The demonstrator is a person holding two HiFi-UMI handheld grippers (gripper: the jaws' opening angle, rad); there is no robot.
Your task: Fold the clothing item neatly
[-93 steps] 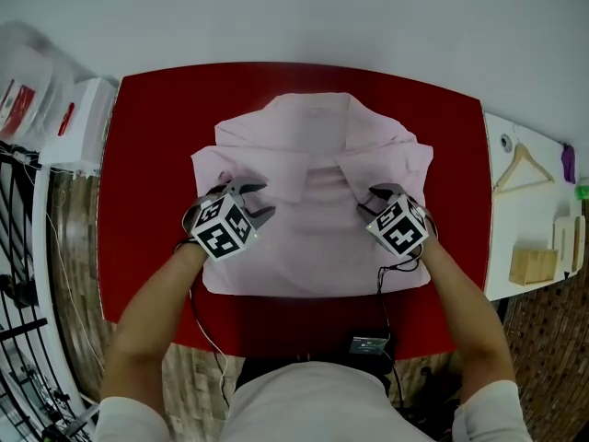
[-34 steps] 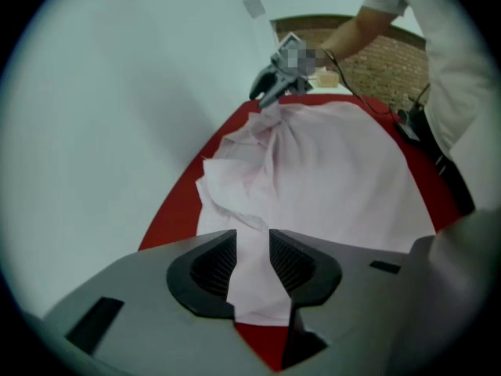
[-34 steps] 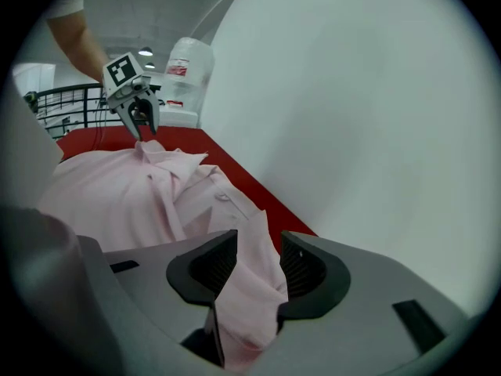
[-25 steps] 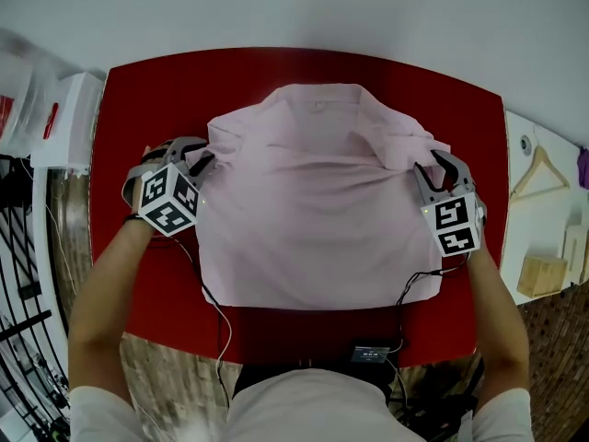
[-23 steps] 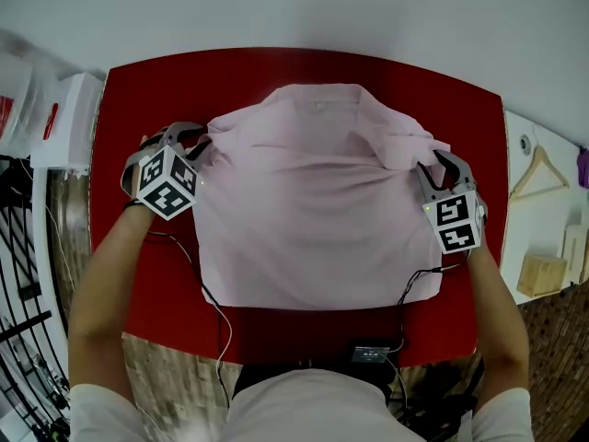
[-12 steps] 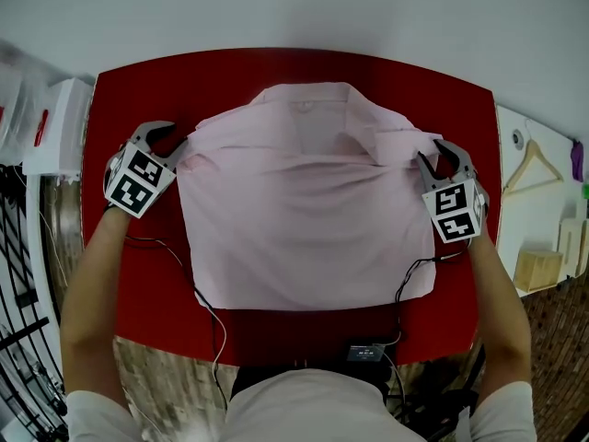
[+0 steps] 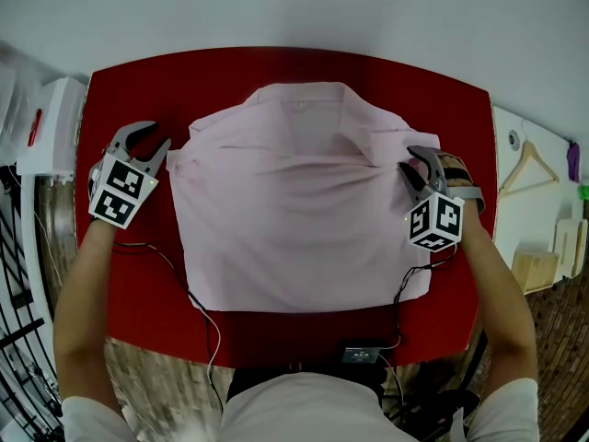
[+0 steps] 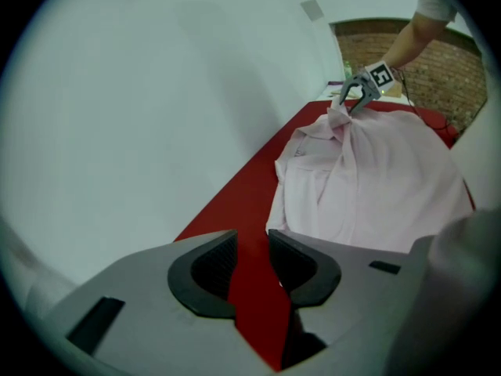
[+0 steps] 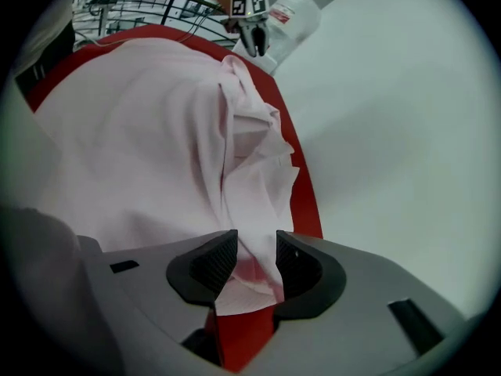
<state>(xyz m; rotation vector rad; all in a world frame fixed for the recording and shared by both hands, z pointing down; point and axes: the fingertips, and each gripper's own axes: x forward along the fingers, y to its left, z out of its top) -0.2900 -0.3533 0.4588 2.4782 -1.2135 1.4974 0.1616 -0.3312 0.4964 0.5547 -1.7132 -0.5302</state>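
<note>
Pink shirt (image 7: 304,210) spread flat on red tabletop (image 7: 138,274), collar twd far edge, hem twd person. At shirt's right side, right hand-held gripper (image 7: 409,162) clamped on bunched sleeve fabric, w/ cloth filling gap btwn pads (image 9: 210,266) in right gripper view. At shirt's left edge, left hand-held gripper (image 7: 155,138) just beside cloth, not gripping it: jaws apart, only bare red tabletop btwn them. Wooden hanger (image 7: 526,168) off to right, well apart from shirt.

Left hand-held gripper (image 7: 150,138) jaws apart; right hand-held gripper (image 7: 413,167) clamped on shirt (image 7: 294,219); both forearms extended forward.
</note>
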